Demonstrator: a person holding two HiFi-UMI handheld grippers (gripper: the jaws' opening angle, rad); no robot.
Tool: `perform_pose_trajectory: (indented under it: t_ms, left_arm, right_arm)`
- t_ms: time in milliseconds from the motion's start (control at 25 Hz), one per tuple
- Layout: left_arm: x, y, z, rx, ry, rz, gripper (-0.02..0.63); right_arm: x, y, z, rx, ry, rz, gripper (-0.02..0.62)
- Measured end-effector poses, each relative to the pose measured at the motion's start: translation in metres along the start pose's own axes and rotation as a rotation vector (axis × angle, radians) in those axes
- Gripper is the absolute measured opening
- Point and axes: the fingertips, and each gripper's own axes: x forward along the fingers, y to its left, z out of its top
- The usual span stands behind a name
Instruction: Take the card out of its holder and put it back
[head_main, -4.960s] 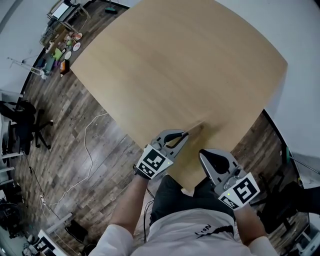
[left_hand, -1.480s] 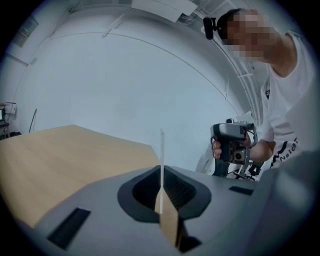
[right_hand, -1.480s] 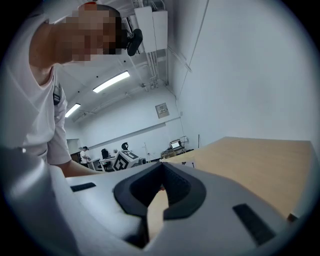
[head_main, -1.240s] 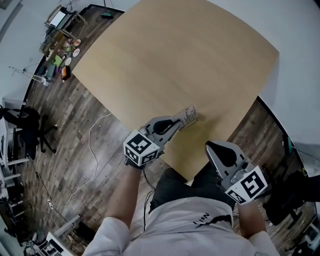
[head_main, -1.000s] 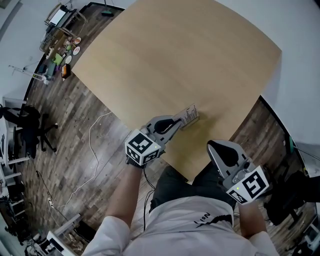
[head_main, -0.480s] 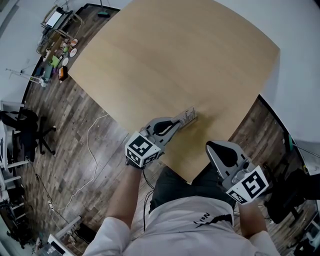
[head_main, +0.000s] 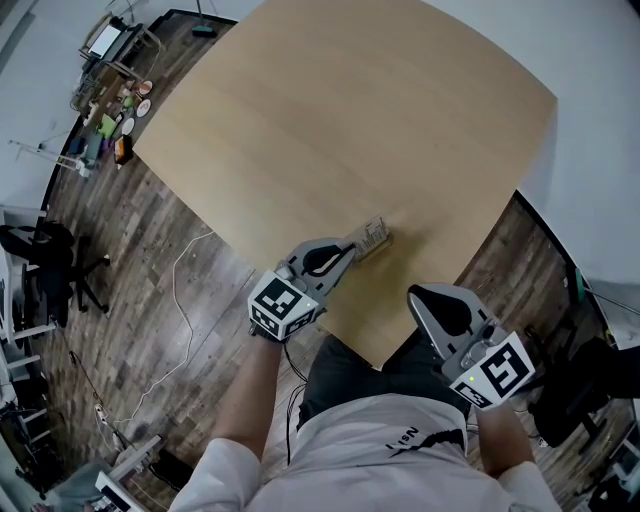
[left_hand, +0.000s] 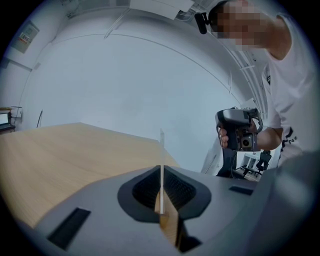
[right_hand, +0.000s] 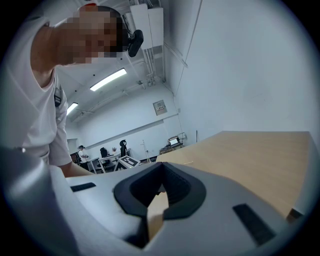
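White card (left_hand: 161, 159) stands clamped edge-on between the left tongs (head_main: 354, 247).

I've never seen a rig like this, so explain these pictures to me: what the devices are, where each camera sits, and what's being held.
A person holds a hand-worked two-jaw gripper in each hand. The head view comes from a camera on their head, looking down. There the left gripper pinches a thin card over the wooden table, and the right gripper hangs near the table's edge. The other two pictures come from cameras riding on the grippers. The left gripper view shows the card edge-on between shut jaws. The right gripper view shows jaws together, holding nothing.
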Motion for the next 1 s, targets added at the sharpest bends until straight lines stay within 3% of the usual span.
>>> perform_pose_trajectory:
  t_ms: [520,760,1000]
  left_arm:
    - [0.002,0.000,-0.001,-0.003,-0.018,-0.008,0.025]
    - [0.004,0.000,-0.014,0.009,0.020,0.000,0.026]
    - [0.005,0.001,-0.020,-0.030,0.017,0.007,0.028]
  right_arm:
    - [-0.001,-0.001,-0.002,-0.001,0.007,-0.001,0.012]
    - [0.000,-0.002,-0.005,0.001,0.012,-0.002,0.012]
    - [-0.001,0.000,-0.010,0.005,0.027,0.008,0.012]
